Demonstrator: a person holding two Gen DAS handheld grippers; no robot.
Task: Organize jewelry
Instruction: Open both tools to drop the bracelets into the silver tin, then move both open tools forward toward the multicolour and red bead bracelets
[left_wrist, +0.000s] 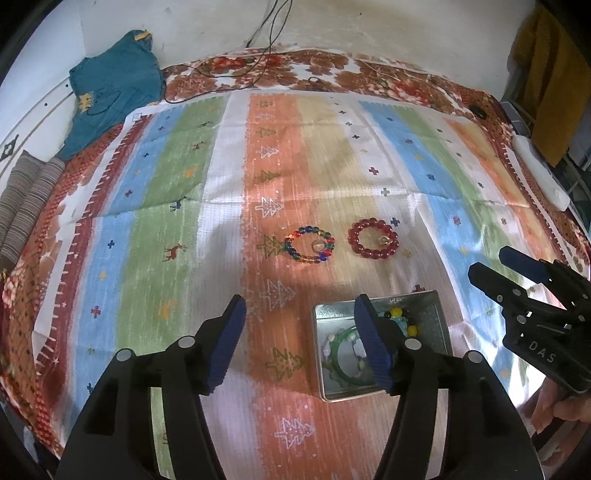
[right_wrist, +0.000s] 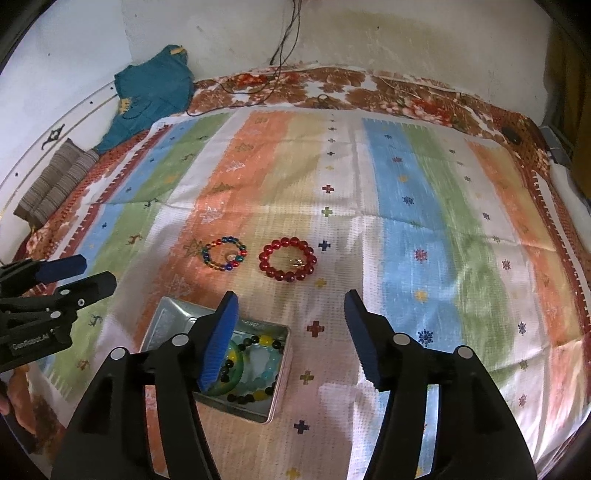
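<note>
A multicoloured bead bracelet (left_wrist: 309, 244) (right_wrist: 225, 253) and a red bead bracelet (left_wrist: 373, 238) (right_wrist: 287, 259) lie side by side on the striped cloth, each with a small ring inside it. Nearer lies an open metal tin (left_wrist: 439, 325) (right_wrist: 166, 321) holding a green bangle (left_wrist: 338, 354) (right_wrist: 236, 373), a pale bead bracelet and a black-and-yellow bead bracelet (right_wrist: 264, 341). My left gripper (left_wrist: 299, 314) is open and empty, above the cloth just left of the tin. My right gripper (right_wrist: 290, 310) is open and empty, above the tin's right side; it also shows in the left wrist view (left_wrist: 491, 266).
The striped cloth (right_wrist: 424, 206) covers a floral bedspread (right_wrist: 332, 85). A teal garment (left_wrist: 114, 88) and a folded striped cloth (left_wrist: 26, 195) lie at the far left. Cables (left_wrist: 266, 48) hang down the back wall. A white object (left_wrist: 543, 173) lies at the right edge.
</note>
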